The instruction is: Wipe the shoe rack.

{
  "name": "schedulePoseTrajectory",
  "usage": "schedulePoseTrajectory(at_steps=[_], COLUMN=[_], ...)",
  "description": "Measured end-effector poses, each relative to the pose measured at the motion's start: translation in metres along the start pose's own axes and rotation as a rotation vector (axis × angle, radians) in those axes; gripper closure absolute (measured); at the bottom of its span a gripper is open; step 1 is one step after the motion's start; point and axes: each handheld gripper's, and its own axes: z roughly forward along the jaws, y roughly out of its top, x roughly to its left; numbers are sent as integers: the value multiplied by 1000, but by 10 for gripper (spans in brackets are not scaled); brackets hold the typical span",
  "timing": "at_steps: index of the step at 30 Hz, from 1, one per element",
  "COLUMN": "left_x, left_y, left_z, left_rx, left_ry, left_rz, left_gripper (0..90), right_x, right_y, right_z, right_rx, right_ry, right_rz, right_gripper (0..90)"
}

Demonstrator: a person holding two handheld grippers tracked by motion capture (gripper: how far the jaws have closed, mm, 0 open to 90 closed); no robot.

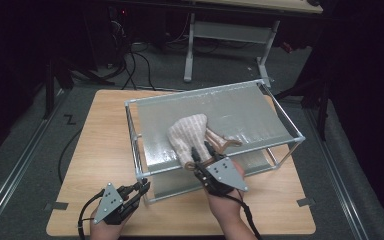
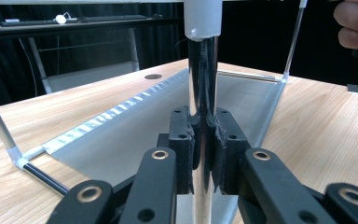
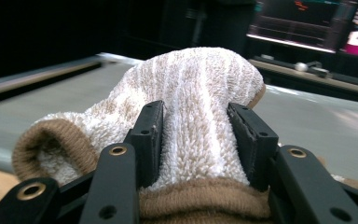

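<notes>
A beige and white striped terry sock (image 1: 186,131) lies on the grey sheet (image 1: 245,110) stretched over a metal tube frame (image 1: 195,94) on the wooden table (image 1: 100,145). My right gripper (image 1: 203,150) reaches over the frame's front rail onto the sock's near end. In the right gripper view its jaws press in on both sides of a thick fold of the sock (image 3: 196,88), just above the brown cuff, so the gripper (image 3: 196,108) is shut on it. My left gripper (image 1: 144,186) is at the frame's front left corner, shut (image 2: 203,119) on the shiny upright post (image 2: 203,70).
The frame takes up the table's middle and right, with a second grey sheet (image 1: 180,182) sloping below. Bare wood lies to the left and along the front edge. A white-legged desk (image 1: 190,50) and cables (image 1: 135,65) are behind on the floor. The person's other hand (image 2: 356,28) shows beyond the post.
</notes>
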Motion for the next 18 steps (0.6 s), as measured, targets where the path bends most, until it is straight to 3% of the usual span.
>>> schedulePoseTrajectory(at_steps=[18], left_x=[0], left_y=[0], left_z=[0], left_rx=[-1], left_ry=[-1], left_rz=[-3], left_gripper=[800], right_x=[-120], right_y=[-16], right_z=[-18], right_rx=[57], right_ry=[-285], right_rz=[51], right_gripper=[576])
